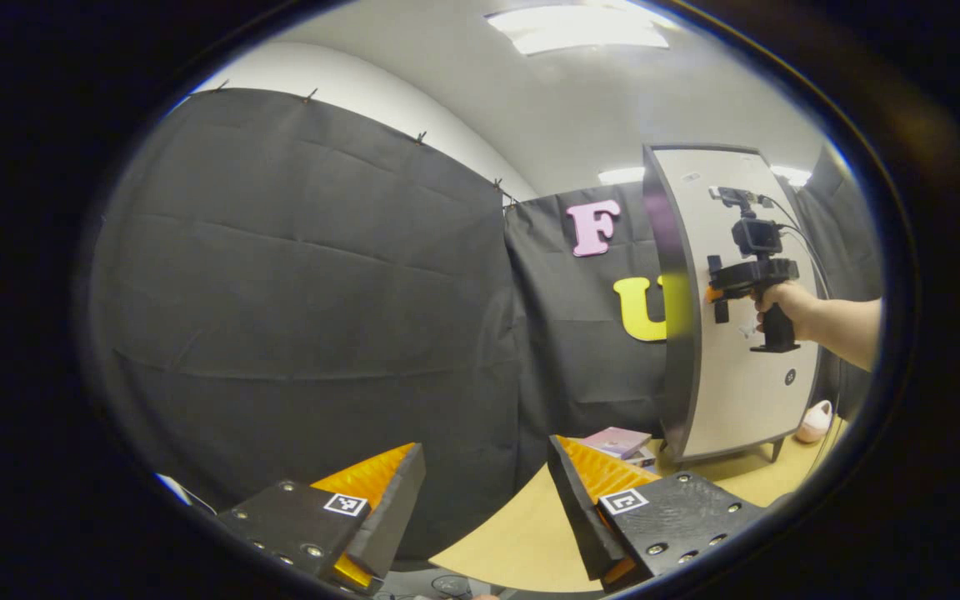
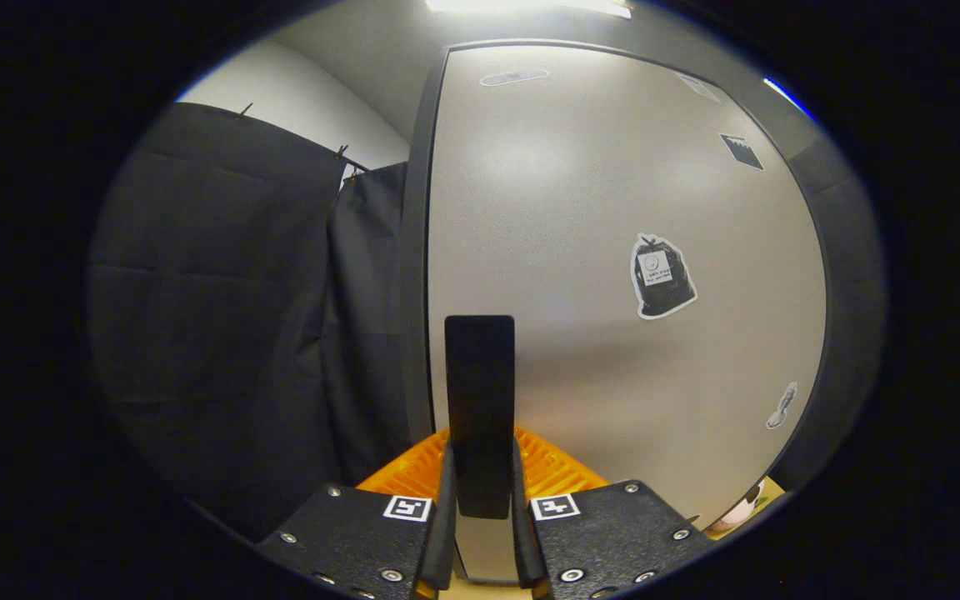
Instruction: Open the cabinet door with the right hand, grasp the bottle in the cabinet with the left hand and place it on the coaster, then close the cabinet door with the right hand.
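The right gripper (image 2: 480,500) is clamped on the dark upright handle (image 2: 480,400) of the cabinet door (image 2: 613,208), a finger pressing on each side of it low down. In the left gripper view the same tool (image 1: 717,293) sits on the door's face (image 1: 738,392), held by a hand (image 1: 788,304) reaching in from the right; the door looks closed or only just cracked, and I cannot tell which. The left gripper (image 1: 484,492) hangs spread open with nothing between its fingers, near the front edge of the wooden table (image 1: 522,542), well apart from the cabinet. The bottle must be behind the door, out of sight, so its make is a guess: probably light and rigid, possibly smooth enough to slip, best taken around the middle of the body, squarely, with an even squeeze. The door itself is a stiff flat panel that should swing easily on a steady pull at the handle. Far across the table, at the cabinet's foot, lie some flat pinkish things (image 1: 617,442); whether one is the coaster is too small to tell. A pale round object (image 1: 815,421) sits to the right of the cabinet.
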`<action>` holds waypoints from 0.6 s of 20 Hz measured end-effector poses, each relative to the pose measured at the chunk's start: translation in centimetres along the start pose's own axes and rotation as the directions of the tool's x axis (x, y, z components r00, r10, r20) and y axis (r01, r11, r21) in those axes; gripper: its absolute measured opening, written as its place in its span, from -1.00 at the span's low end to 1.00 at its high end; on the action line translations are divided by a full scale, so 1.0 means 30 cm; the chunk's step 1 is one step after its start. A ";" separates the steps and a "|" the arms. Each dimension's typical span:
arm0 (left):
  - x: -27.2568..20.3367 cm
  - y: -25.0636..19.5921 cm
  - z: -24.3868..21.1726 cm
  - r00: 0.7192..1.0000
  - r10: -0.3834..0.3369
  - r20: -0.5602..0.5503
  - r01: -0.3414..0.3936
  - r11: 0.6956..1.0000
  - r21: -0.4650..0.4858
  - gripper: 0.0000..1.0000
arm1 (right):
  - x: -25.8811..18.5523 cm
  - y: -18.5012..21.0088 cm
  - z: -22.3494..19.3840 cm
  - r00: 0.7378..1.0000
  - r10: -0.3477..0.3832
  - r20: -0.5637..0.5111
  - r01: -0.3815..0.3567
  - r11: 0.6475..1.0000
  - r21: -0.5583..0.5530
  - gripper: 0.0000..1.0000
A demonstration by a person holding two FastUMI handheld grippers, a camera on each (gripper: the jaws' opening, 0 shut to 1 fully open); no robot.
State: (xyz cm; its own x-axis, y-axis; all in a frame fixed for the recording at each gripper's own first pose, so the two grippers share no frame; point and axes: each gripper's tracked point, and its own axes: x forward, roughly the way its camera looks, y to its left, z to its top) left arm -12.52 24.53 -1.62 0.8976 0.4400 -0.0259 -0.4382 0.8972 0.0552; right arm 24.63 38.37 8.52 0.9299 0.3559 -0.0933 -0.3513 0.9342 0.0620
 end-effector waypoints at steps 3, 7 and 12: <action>0.013 -0.024 0.012 1.000 -0.025 0.010 0.025 1.000 -0.012 0.70 | -0.013 0.003 -0.008 0.999 0.025 -0.027 -0.025 1.000 -0.014 -0.60; 0.032 -0.088 0.027 0.997 -0.071 0.022 0.071 0.997 -0.013 0.70 | -0.041 0.007 -0.008 0.997 0.069 -0.034 -0.070 0.998 -0.008 -0.60; 0.046 -0.194 0.045 0.990 -0.133 0.035 0.134 0.991 -0.014 0.76 | -0.069 0.000 -0.010 0.992 0.126 -0.031 -0.126 0.992 -0.003 -0.60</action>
State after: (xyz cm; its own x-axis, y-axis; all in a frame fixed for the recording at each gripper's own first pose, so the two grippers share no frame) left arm -8.66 19.87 -0.64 0.9491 0.3151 0.0018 -0.3149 0.9484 0.0369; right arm 22.68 37.65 8.40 0.8745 0.4710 -0.1154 -0.4658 0.8821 0.0705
